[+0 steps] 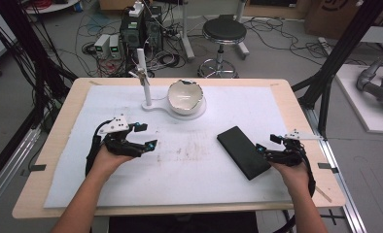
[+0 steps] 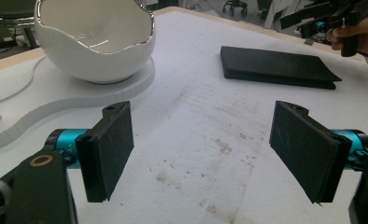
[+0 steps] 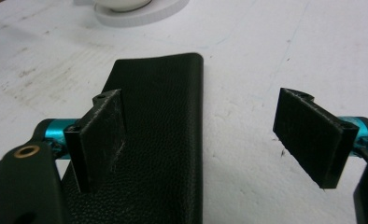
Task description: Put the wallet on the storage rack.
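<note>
Overall, in the high view the left gripper [image 1: 140, 137] sits at centre left of the frame over the white mat [image 1: 189, 160], jaws spread wide with nothing between them. In the left gripper view the same jaws stand far apart over bare, stained mat. Toward the upper middle of the high view, a white stand [image 1: 143, 77] rises from a flat white base [image 1: 153, 105], and a white bowl [image 1: 184, 97] with a jagged silver rim rests on that base. In the left gripper view the bowl [image 2: 95, 39] occupies the upper left, well beyond the left-hand jaw. No object lies between either gripper and the black case.

The black case [image 1: 243, 151] lies flat on the mat at centre right of the high view, angled from upper left to lower right. The right gripper [image 1: 267, 144] is at the case's lower right end, jaws wide and gripping nothing. In the right gripper view the case [image 3: 159, 140] fills the lower centre: the left-hand jaw stands over its surface, whether touching cannot be told, while the right-hand jaw stands clear of it over bare mat. One long edge of the case lies within the gap.

Beyond the table, a black stool [image 1: 223, 31] stands on the floor at upper centre.
</note>
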The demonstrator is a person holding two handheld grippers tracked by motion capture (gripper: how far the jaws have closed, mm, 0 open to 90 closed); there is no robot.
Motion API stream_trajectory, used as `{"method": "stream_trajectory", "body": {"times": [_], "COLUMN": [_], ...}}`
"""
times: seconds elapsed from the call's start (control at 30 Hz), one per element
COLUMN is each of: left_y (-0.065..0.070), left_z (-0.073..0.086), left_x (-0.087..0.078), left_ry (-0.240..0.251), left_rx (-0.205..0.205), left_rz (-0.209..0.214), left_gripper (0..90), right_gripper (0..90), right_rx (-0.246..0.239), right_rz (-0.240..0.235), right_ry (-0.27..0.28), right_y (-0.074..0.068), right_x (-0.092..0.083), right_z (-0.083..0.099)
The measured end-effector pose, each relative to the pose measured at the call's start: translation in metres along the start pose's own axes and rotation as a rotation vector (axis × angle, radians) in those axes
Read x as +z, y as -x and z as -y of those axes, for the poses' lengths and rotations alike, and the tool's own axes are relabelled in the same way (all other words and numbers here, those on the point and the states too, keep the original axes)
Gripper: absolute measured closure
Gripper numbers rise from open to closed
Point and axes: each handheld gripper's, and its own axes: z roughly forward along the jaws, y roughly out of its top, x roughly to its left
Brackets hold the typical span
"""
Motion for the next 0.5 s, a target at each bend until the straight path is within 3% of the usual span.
{"method": "stream_trajectory", "body": {"times": [0.13,0.2,0.43,0.5], "left_y": [-0.002,-0.002,-0.003,-0.002], "left_z": [0.001,0.003,0.005,0.005], "left_x": [-0.001,0.0,0.003,0.003], "left_ry": [-0.001,-0.007,-0.035,-0.042], "left_rx": [-0.004,-0.001,0.015,0.018], "left_rz": [0.0,0.004,-0.01,-0.009], "left_gripper": [21.7,21.7,21.7,21.7], "right_gripper": [17.5,17.8,18.0,18.3], "right_rx": [-0.011,0.011,0.003,0.014], "right_rz": [-0.014,-0.044,-0.1,-0.111], "right_ry": [-0.023,-0.073,-0.241,-0.243], "right_y": [0.0,0.002,0.003,0.004], "right_x": [0.004,0.008,0.026,0.026], "right_z": [0.0,0.002,0.01,0.01]}}
